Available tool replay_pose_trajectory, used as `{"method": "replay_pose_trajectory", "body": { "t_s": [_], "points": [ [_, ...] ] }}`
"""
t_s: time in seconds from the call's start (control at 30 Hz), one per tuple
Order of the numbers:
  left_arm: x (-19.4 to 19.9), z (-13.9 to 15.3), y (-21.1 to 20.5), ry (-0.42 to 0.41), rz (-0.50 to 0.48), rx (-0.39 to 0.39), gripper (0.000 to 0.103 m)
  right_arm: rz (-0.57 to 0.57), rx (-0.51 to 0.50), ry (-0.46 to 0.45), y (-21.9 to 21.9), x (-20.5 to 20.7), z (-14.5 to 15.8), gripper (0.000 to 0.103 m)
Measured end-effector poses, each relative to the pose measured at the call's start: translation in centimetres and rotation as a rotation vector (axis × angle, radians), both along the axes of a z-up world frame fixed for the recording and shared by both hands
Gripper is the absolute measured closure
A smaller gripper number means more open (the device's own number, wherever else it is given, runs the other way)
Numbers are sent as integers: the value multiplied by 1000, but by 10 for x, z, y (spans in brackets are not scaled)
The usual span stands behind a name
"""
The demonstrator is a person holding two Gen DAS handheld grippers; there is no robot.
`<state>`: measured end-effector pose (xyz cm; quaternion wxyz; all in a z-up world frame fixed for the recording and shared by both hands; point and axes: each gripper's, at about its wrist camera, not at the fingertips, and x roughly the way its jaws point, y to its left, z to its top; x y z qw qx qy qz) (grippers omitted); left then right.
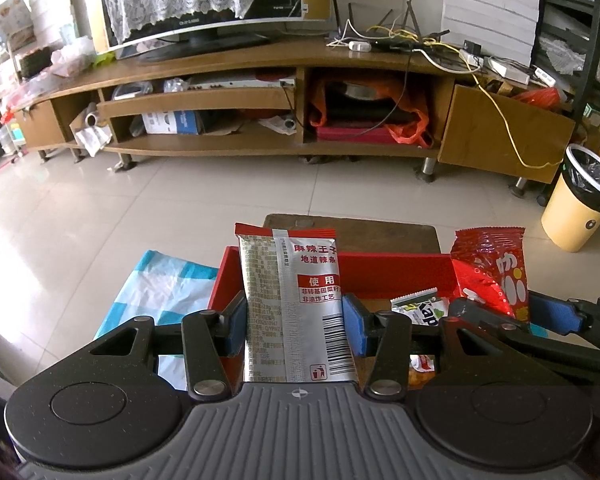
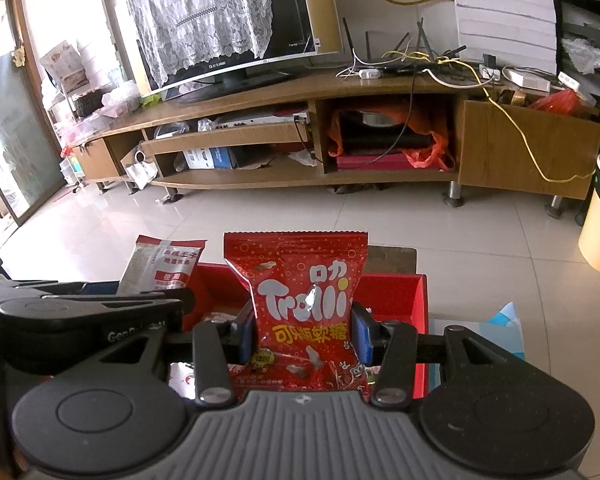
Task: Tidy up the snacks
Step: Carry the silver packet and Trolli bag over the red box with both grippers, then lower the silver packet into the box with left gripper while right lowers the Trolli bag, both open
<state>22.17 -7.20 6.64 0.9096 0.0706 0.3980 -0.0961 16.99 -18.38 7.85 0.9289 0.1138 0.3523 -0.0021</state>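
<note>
My left gripper (image 1: 295, 326) is shut on a silver and red snack packet (image 1: 292, 280) and holds it upright over the red box (image 1: 400, 276). My right gripper (image 2: 304, 334) is shut on a red Trolli gummy bag (image 2: 300, 304), also upright over the red box (image 2: 392, 294). The two grippers are side by side; the Trolli bag (image 1: 496, 268) shows at the right of the left wrist view, the silver packet (image 2: 160, 264) at the left of the right wrist view. A small green and white packet (image 1: 420, 308) lies inside the box.
The box stands on a small brown table (image 1: 380, 236) with a blue and white checked cloth (image 1: 160, 296) beside it. Beyond is tiled floor, a long wooden TV stand (image 1: 260, 72) with a television, and a yellow bin (image 1: 580, 204) at the right.
</note>
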Motion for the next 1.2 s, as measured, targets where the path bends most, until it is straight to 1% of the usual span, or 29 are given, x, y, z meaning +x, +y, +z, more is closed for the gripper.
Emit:
{"method": "replay_pose_trajectory", "body": {
  "t_s": [0.5, 1.2],
  "points": [
    [15, -17, -6, 37, 9, 23, 48, -7, -7, 43, -1, 15, -14, 59],
    [26, -56, -11, 115, 28, 97, 48, 3, -43, 143, 1, 33, -52, 59]
  ]
}}
